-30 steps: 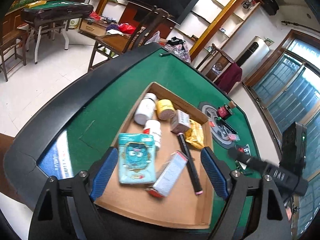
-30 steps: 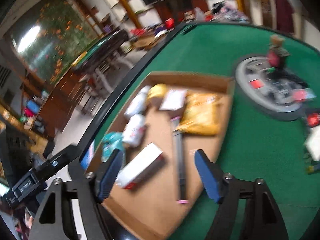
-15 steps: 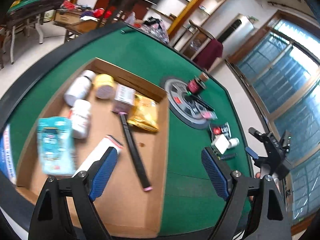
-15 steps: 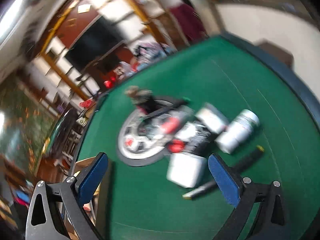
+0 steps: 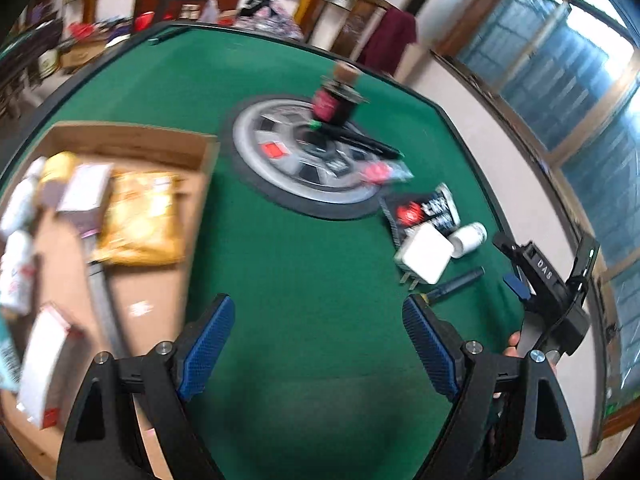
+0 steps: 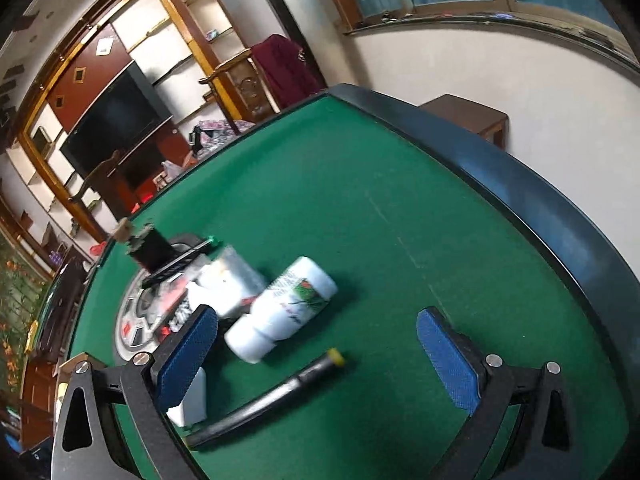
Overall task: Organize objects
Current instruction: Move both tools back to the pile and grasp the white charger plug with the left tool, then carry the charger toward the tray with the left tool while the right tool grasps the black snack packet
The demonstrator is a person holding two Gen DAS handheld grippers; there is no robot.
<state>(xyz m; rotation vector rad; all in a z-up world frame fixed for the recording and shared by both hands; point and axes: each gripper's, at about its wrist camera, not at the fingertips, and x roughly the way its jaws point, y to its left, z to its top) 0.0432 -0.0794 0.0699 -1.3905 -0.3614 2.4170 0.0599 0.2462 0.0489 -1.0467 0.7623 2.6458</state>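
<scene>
Shift: both views swung from shallow cardboard tray (image 5: 132,140) to loose items on green felt table (image 6: 400,200).
Right gripper (image 6: 316,344): jaws wide, empty, lined toward toppled white plastic bottle (image 6: 284,312), probable next pick.
Left gripper (image 5: 316,344): spread, empty, over bare felt.
</scene>
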